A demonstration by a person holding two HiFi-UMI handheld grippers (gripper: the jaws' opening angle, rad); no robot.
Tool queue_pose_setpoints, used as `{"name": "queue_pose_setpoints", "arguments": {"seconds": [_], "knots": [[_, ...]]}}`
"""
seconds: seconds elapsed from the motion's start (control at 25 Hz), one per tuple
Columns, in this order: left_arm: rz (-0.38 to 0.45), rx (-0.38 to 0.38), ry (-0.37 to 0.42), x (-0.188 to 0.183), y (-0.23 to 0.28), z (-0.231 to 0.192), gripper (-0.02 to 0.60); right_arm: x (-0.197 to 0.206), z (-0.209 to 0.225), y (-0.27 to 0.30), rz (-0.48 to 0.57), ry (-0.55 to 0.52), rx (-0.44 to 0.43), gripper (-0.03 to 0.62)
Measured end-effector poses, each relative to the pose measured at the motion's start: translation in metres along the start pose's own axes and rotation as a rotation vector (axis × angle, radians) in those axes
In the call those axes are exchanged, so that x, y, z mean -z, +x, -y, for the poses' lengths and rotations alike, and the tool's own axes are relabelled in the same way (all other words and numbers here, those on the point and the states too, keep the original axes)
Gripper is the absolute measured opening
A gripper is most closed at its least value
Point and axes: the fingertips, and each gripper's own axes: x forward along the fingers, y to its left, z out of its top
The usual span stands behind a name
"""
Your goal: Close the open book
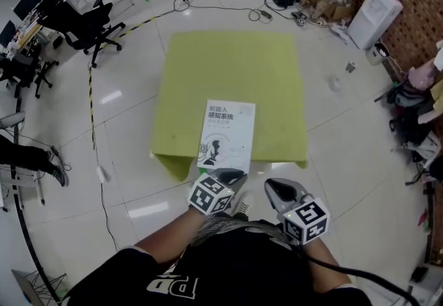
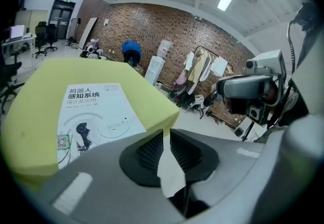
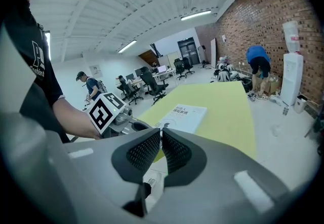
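A white book point(image 1: 227, 133) lies closed, cover up, at the near edge of the yellow-green table point(image 1: 235, 62). It also shows in the left gripper view, book point(image 2: 88, 111), and in the right gripper view, book point(image 3: 185, 116). My left gripper point(image 1: 232, 174) hovers just short of the book's near edge; its jaws point(image 2: 166, 134) stand a narrow gap apart with nothing between them. My right gripper point(image 1: 277, 185) is to the right of it, off the table's corner, its pads point(image 3: 161, 132) closed together and empty. The left gripper's marker cube point(image 3: 109, 111) shows beside it.
A table corner point(image 1: 173, 163) sits left of the book. Office chairs point(image 1: 86, 24) and a taped floor cable point(image 1: 90, 100) are at the left. A water dispenser point(image 1: 374, 15), bags, and a person in blue point(image 2: 131, 50) are by the brick wall. A camera rig point(image 2: 253, 91) stands at the right.
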Motion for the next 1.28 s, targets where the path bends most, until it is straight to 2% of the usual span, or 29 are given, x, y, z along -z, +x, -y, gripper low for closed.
{"name": "queue_pose_setpoints", "arguments": {"seconds": [0.24, 0.4, 0.68, 0.88, 1.04, 1.16, 1.28], "knots": [[0.135, -0.098, -0.066, -0.03, -0.059, -0.008, 0.008, -0.015, -0.019, 0.027, 0.011, -0.035, -0.111, 0.02], [0.194, -0.181, -0.096, -0.038, -0.107, -0.014, 0.008, -0.025, -0.03, 0.046, 0.013, -0.051, -0.173, 0.02], [0.258, -0.251, -0.121, -0.038, -0.172, -0.021, 0.008, -0.04, -0.046, 0.066, 0.027, -0.053, -0.2, 0.02], [0.293, -0.217, -0.139, -0.029, -0.212, -0.025, 0.008, -0.05, -0.076, 0.072, 0.047, -0.074, -0.161, 0.017], [0.305, -0.174, -0.111, -0.01, -0.251, -0.036, 0.008, -0.046, -0.109, 0.086, 0.072, -0.014, -0.094, 0.011], [0.317, -0.143, -0.104, 0.01, -0.287, -0.048, 0.008, -0.042, -0.146, 0.097, 0.097, 0.029, -0.048, 0.009], [0.322, -0.09, -0.113, 0.034, -0.321, -0.054, 0.008, -0.041, -0.197, 0.1, 0.129, 0.027, -0.017, 0.008]]}}
